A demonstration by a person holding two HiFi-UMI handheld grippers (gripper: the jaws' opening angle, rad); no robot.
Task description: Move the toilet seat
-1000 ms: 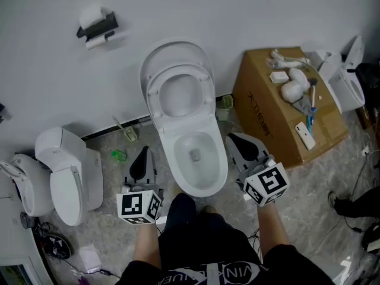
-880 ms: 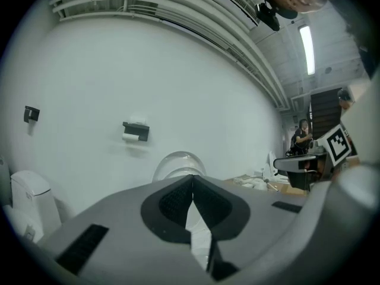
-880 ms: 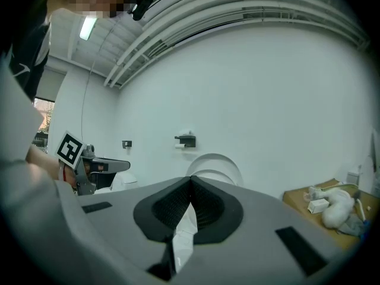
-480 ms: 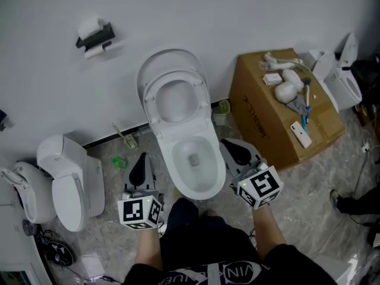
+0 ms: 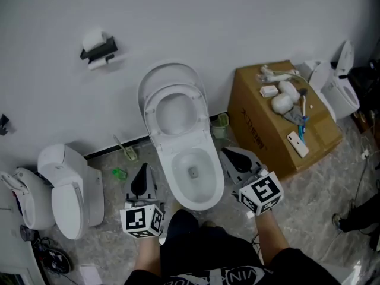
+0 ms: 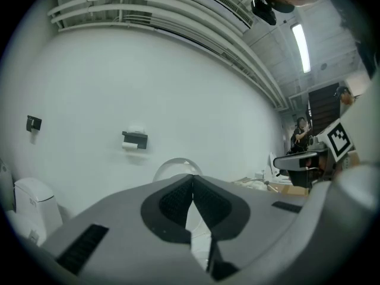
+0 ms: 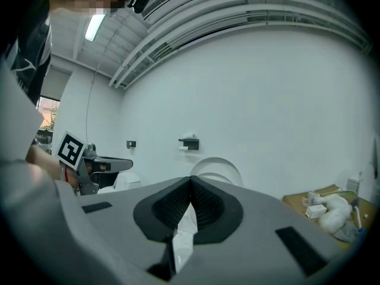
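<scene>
Two hand-held grippers, the left gripper [image 5: 141,170] and the right gripper [image 5: 230,154], flank one white ceramic toilet bowl [image 5: 196,202], each with jaws pressed together on nothing. One brown cardboard box [image 5: 261,129] stands beside it. The single white oval plastic toilet seat [image 5: 149,108] stands raised, a glossy ring leaning against its lid at the wall

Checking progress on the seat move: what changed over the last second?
Nothing was taken hold of or let go. Only the camera's framing shifted a little. The left gripper and right gripper stay shut and empty beside the bowl; the toilet seat stays raised.
</scene>
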